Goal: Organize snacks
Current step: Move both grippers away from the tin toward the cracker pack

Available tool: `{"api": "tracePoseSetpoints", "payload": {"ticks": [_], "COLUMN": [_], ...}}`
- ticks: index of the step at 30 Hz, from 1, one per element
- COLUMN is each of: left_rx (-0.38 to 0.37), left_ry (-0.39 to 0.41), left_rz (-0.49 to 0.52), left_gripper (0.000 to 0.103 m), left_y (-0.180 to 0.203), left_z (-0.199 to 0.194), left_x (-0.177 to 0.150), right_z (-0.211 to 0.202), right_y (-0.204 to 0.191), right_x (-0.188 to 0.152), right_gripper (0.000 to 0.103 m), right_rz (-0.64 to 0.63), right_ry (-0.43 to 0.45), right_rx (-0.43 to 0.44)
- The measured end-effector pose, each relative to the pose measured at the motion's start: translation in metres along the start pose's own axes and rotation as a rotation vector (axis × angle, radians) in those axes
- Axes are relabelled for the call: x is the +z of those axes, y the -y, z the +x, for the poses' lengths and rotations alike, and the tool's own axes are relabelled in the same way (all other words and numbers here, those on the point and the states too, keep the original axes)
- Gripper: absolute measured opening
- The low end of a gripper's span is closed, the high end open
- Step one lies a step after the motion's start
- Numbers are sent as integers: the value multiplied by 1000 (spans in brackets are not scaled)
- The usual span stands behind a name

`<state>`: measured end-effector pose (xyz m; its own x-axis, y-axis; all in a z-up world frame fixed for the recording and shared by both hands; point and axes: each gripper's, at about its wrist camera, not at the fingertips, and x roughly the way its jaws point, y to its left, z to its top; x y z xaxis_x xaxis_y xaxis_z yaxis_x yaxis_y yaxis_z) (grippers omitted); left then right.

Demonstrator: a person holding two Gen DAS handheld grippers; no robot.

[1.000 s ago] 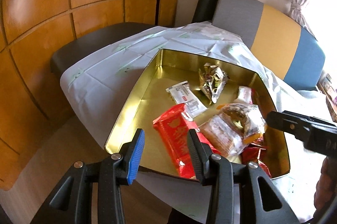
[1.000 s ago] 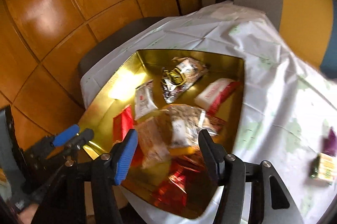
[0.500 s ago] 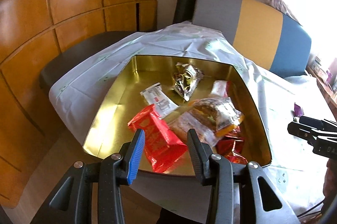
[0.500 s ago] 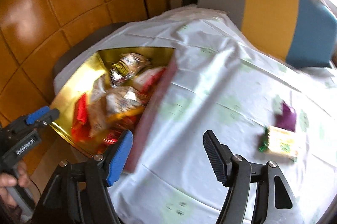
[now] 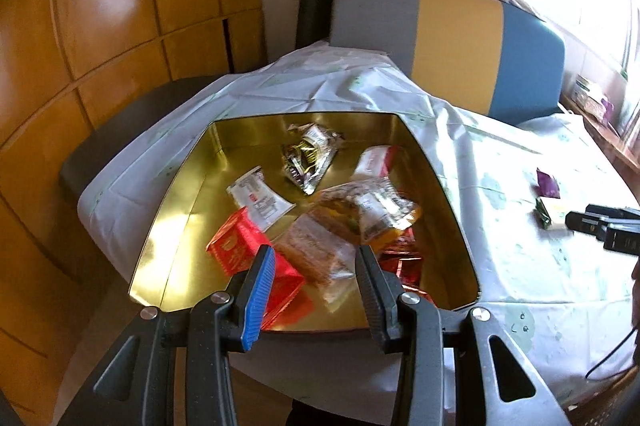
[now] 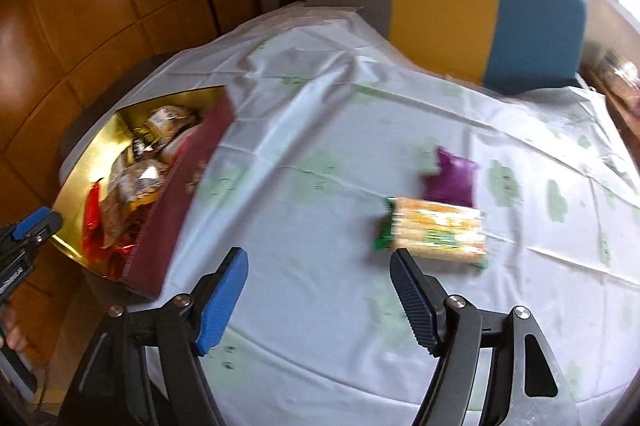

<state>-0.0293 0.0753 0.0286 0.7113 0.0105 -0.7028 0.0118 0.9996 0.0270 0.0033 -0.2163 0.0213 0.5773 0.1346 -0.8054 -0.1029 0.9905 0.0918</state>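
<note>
Tin (image 5: 188,222) glossy gold metal; tablecloth (image 6: 320,113) smooth, creased; wall panels (image 5: 100,5) glossy wood.

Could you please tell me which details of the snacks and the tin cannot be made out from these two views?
- Right wrist view: motion blur makes the print on the yellow-green packet and the purple packet unreadable.
- Right wrist view: the tin shows its dark red side wall, which hides most snacks inside.
- Left wrist view: the left gripper covers the near end of the red packet.
- Left wrist view: the right gripper is cut off by the frame edge.
</note>
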Motion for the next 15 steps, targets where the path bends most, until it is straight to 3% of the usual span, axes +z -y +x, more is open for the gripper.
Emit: {"api": "tracePoseSetpoints", "payload": {"ticks": [8, 15], "left_rx": [-9, -28], "left_ry": [41, 58], "left_rz": [101, 188], "left_gripper": [42, 42], "left_y": [31, 61], "left_z": [-10, -14], "left_x": [5, 8], "right_z": [-14, -9], "right_y": [72, 137], "right_x": [5, -7], "right_gripper": [76, 76], "right_rz": [75, 243], "right_ry": [14, 24], "right_rx": [-131, -204]}}
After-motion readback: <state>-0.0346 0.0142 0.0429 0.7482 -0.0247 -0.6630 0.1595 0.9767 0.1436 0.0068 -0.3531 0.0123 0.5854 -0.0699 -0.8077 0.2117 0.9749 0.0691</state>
